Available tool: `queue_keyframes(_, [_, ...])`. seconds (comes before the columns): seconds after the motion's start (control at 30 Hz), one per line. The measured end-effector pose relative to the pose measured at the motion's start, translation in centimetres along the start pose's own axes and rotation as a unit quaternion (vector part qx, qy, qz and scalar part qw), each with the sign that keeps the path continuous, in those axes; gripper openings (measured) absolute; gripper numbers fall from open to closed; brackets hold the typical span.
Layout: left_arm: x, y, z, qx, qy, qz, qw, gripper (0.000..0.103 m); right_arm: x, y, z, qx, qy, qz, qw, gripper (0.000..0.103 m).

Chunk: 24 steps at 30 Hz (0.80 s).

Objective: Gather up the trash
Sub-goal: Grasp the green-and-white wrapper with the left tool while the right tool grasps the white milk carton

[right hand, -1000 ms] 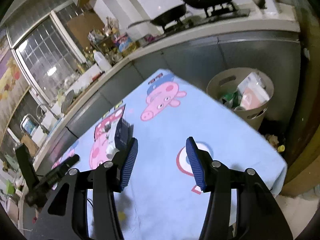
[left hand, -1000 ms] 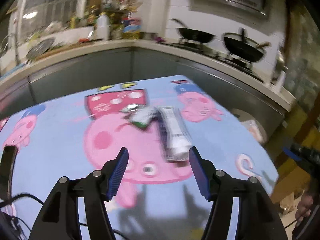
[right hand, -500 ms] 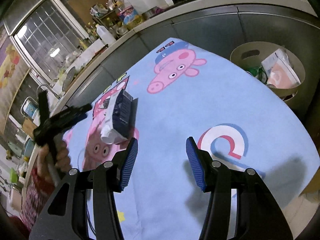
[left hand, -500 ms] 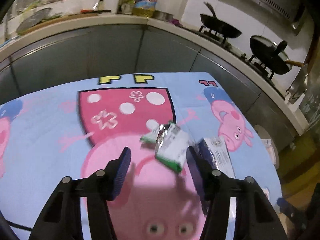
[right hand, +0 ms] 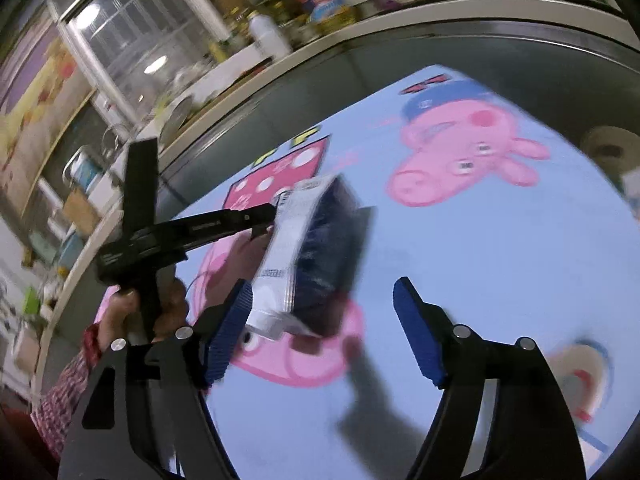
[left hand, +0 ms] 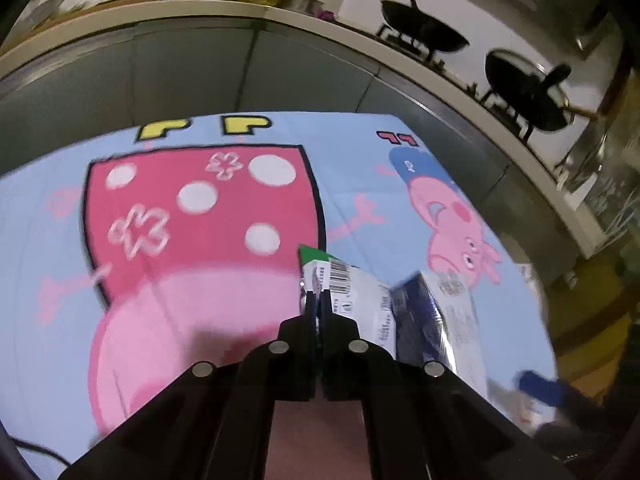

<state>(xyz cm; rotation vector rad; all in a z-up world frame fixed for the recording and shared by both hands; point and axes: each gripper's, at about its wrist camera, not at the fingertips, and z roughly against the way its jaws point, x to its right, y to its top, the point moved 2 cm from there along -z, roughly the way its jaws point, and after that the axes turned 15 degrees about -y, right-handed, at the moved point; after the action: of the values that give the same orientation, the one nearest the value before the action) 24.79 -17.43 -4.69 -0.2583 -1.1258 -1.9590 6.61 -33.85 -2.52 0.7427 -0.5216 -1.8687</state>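
A white and green wrapper [left hand: 348, 284] with a barcode lies on the blue cartoon-pig tablecloth [left hand: 60, 208]. My left gripper [left hand: 318, 296] is shut on the wrapper's left edge. A dark blue and white carton [left hand: 436, 312] lies right beside it. In the right wrist view the carton [right hand: 316, 248] lies ahead with its near end just inside the left finger. My right gripper [right hand: 322, 286] has its jaws opening, and the pads do not touch the carton. A hand [right hand: 156, 308] holds the left gripper [right hand: 262, 216] at the carton's far left side.
A beige trash bin [right hand: 612, 144] stands past the table's right edge. A grey cabinet front and a counter curve behind the table. Two black woks [left hand: 424, 40] [left hand: 528, 100] sit on the stove. Bottles and packets crowd the far counter [right hand: 320, 4].
My left gripper moved forward and down over the wrapper and closed on it. My right gripper swung left toward the carton and its jaws spread wider.
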Motion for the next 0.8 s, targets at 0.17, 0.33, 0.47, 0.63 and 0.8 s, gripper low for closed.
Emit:
queue_keyframes(0.17, [0.8,-3.5,3.8,0.030,-0.017,0.029,0.9990,0.002,-2.7,-0.4,-3.0,-0.019,-0.028,0.034,0.999,0.076])
queue_keyframes(0.33, [2.6,-6.6,6.5,0.037,-0.017,0.025,0.9989,0.002,-2.1,-1.1,-1.9,-0.014,0.001,0.030,0.999,0.049])
queue_keyframes(0.47, [3.5,-8.0,8.0,0.038,-0.030,0.027,0.9985,0.002,-0.8,-2.7,0.9,-0.009,-0.020,0.041,0.999,0.045])
queue_keyframes(0.63, [3.9,-9.4,9.7,0.039,-0.019,0.034,0.9985,0.006,1.7,-5.5,5.3,0.011,-0.056,0.067,0.996,0.001])
queue_keyframes(0.8, [2.1,-10.4,9.7,0.033,-0.009,0.092,0.9951,0.056,3.4,-7.4,6.7,0.007,-0.063,0.058,0.996,0.007])
